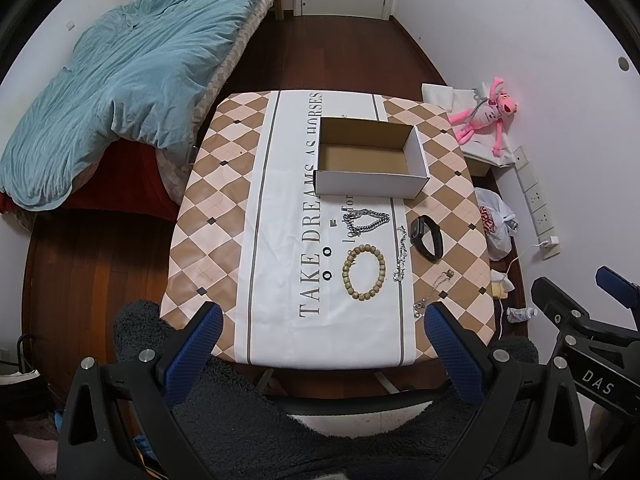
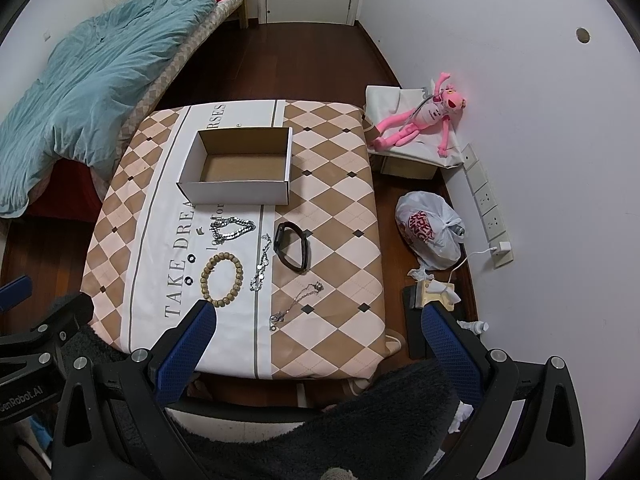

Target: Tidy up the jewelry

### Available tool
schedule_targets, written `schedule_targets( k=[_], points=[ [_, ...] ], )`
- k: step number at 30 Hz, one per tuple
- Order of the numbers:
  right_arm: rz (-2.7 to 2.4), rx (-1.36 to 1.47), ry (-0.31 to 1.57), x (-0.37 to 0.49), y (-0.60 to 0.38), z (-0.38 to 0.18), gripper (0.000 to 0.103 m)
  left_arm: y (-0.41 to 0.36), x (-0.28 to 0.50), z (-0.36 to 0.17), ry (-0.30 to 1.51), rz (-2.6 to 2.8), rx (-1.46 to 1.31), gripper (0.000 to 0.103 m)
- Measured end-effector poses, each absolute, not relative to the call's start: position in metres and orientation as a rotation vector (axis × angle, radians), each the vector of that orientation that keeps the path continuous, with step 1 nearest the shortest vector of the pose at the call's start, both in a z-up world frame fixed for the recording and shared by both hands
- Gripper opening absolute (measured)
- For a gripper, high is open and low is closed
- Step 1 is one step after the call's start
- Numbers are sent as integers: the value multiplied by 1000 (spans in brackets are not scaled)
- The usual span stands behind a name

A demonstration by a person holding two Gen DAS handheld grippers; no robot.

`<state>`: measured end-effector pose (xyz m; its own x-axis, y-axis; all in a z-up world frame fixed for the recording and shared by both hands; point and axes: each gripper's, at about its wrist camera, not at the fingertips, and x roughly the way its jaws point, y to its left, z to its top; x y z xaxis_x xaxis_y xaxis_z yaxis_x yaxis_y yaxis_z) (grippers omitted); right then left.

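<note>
Both grippers, left and right, hover above the bench's near edge, jaws spread wide and holding nothing. Ahead on the patterned cloth lie a beaded bracelet, silver chains, a thin necklace and a black wristband. Beyond them stands an open, empty cardboard box.
</note>
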<state>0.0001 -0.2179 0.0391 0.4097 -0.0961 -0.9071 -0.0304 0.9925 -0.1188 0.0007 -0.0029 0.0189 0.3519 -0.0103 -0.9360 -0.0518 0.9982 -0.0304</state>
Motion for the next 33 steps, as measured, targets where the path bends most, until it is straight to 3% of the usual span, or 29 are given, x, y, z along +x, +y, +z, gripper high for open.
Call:
schedule_targets(
  k=[26, 33],
  points=[
    [-45, -122, 1147, 0, -218, 39, 103, -8, 3, 24, 1203, 33, -54, 103],
    [-96, -123, 1163, 29, -228, 4, 103, -21, 37, 1, 1177, 94, 1, 103]
  ],
)
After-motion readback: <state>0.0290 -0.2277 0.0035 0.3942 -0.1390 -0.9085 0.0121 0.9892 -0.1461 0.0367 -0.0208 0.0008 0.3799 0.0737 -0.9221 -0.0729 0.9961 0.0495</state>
